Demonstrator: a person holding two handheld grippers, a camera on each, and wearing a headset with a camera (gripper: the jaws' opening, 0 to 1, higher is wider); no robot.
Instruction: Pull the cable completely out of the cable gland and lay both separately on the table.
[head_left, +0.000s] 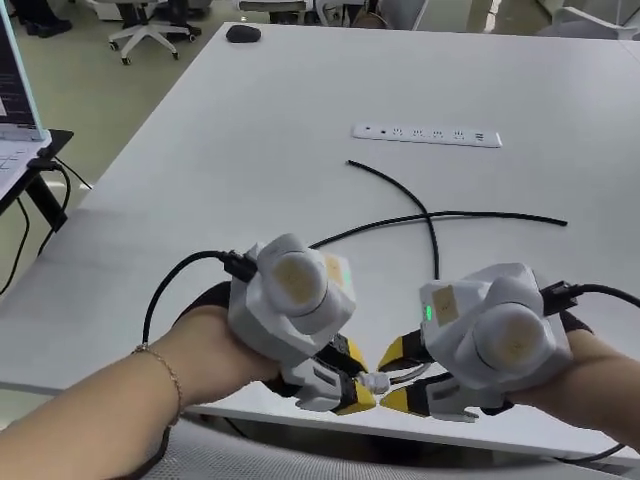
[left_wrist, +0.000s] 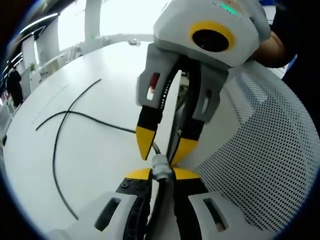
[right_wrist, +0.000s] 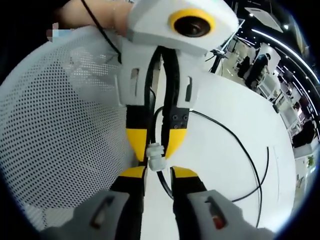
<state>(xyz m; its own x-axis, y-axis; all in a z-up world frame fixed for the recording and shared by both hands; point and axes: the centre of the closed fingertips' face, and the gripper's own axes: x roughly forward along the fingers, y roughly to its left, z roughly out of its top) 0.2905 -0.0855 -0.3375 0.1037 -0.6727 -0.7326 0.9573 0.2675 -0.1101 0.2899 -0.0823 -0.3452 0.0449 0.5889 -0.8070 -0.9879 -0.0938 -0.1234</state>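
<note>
Judging from the pictures, the task is sitting at its opening stage. The broad white surface (head_left: 250, 130) is not yet carrying either piece laid down on its own. Low in the centre of the head view, both tools are meeting just over its near edge.

The left gripper (right_wrist: 155, 144) is clamping its yellow-tipped fingers (right_wrist: 136, 142) shut on the part, holding it in the air. The right gripper (left_wrist: 164, 146) is facing it with its fingers standing apart, straddling the line rather than pinching it, as far as I can judge.

The thin black cable (right_wrist: 163, 180) is running between those parted fingers and into the small white plastic cable gland (left_wrist: 161, 167), at the lower middle of the left gripper view. So the cable is threading the gland, and the grip on the cable, the pull and the laying apart are all remaining.

Two black strands (head_left: 430, 215) are crossing at the right centre of the head view. Which one is leading to the gland is getting lost behind the right gripper's body. The left fingers are hiding how much cable is passing through the gland, and the gland's nut is showing too small to tell whether it is loosened.
</note>
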